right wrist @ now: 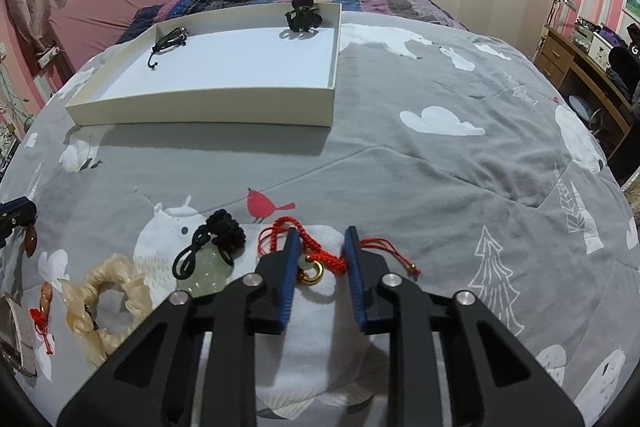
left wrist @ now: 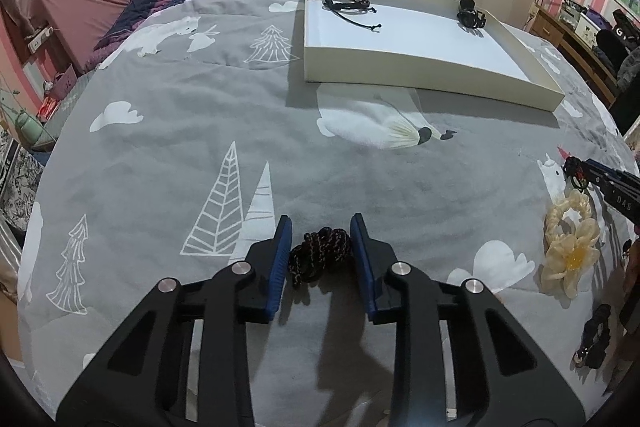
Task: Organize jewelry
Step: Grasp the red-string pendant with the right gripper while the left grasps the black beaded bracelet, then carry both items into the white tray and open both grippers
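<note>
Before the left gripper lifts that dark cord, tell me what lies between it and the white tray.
Nothing visible does. The dark braided cord sits between the open left gripper fingers, and only bare grey bedspread stretches to the white tray.

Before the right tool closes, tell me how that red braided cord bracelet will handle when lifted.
The red braided cord bracelet probably goes floppy, its loose tails dangling. Its gold ring may swing beneath. It looks light, and the open right tool straddles it.

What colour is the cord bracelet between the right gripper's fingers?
Red, with a gold ring; the red bracelet shows best in the right wrist view.
</note>
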`<state>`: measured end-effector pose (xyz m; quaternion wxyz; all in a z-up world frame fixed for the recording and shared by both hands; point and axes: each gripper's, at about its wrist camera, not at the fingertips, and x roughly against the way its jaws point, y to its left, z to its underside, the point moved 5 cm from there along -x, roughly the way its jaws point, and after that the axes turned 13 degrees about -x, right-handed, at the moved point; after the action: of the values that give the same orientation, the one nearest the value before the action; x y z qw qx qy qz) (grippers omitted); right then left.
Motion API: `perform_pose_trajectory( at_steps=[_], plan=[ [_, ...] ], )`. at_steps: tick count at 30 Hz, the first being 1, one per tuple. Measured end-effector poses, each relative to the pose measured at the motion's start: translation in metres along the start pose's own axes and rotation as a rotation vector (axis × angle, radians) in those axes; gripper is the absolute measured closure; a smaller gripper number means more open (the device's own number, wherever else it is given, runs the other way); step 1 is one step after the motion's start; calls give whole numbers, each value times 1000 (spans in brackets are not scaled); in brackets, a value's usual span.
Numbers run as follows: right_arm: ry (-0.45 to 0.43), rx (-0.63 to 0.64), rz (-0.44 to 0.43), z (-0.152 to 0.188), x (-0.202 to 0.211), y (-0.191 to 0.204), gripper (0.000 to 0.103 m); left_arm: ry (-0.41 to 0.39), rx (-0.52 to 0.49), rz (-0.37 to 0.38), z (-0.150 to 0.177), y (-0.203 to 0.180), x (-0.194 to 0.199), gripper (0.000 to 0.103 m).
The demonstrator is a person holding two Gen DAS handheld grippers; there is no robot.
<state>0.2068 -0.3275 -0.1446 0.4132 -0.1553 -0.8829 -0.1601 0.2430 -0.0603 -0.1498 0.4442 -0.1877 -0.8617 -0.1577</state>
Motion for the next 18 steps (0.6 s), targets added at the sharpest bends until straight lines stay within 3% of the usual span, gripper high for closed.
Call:
perform_pose_trajectory(
  at_steps=[9,10,11,18],
  plan=[
    [0,-21,-25,-2,2,-4,95,-15,31,-11,0,7,1,77],
    [0,-23,-27,-3,2,-4,95,-17,32,-14,0,8,2,77],
    [2,-27,-30,-3,1,-4,95,-20,32,-19,0,8,3,84],
    [3,-52,-52,-8,3,-7,96,-33,42,-34,-2,12,7,85]
  ],
)
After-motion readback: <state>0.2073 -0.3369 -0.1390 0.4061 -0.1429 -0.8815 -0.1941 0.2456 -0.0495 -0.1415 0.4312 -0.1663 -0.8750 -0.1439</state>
